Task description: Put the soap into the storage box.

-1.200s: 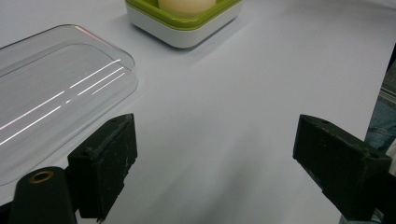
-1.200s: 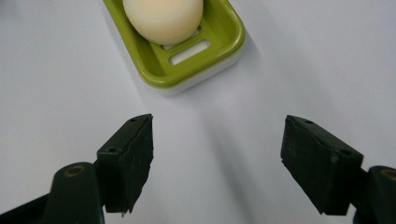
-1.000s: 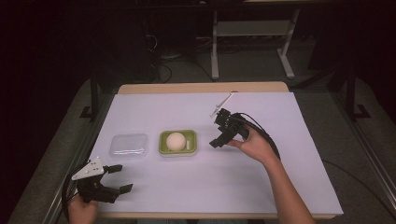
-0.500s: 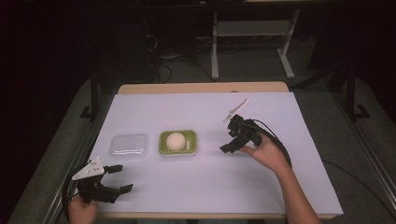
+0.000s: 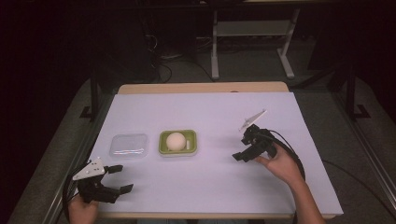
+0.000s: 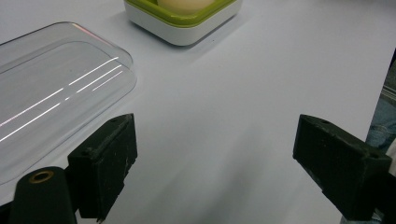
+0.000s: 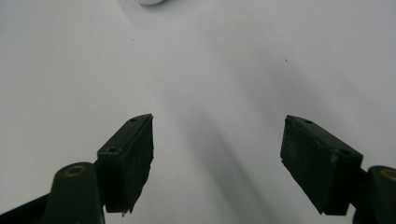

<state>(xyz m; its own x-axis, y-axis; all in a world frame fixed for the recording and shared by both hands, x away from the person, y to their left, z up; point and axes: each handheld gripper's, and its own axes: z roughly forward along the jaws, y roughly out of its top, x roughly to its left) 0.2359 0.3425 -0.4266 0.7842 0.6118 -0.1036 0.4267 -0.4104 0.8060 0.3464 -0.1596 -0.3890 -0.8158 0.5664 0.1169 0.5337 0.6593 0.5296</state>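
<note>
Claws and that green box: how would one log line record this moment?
left claw open, empty | right claw open, empty | green box holds round pale thing | clear lid beside box

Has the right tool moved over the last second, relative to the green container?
Yes. The right tool has drawn back toward the person and rightward, away from the green container, which has stayed put.

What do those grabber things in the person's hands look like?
Both are black. The left gripper has two chunky, blocky fingers with a brass-coloured ring at the base, and a grey three-cornered plate on top. The right gripper looks the same, with a pale plate and a black cable looping behind it. No sleeves show.
</note>
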